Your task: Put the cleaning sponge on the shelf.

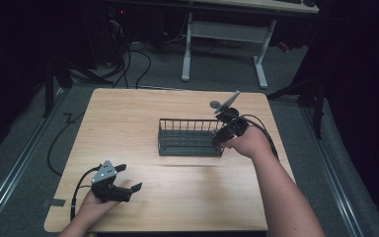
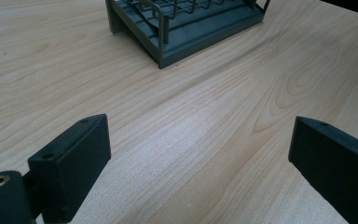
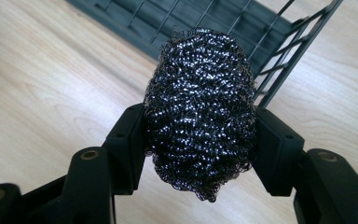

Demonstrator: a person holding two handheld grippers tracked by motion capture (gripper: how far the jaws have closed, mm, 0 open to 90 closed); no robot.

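A dark, shiny steel-wool scouring ball (image 3: 200, 112) is clamped between the two black jaws of the right gripper (image 3: 200, 140), its sides squeezed by both pads. It is held above the pale wooden table (image 1: 128, 128), just at the right end of a grey wire rack with a grey tray base (image 1: 190, 138). In the right gripper view, the rack's wire end wall (image 3: 284, 51) is seen directly behind the ball, between it and the tray. The left gripper (image 1: 128, 180) is held low over the near left part of the table, its jaws spread wide with nothing between them. Bare wood lies between it and the rack (image 2: 186, 23). Beyond the table, a white-legged desk (image 1: 222, 44) and loose cables on the floor (image 1: 138, 59) are seen.
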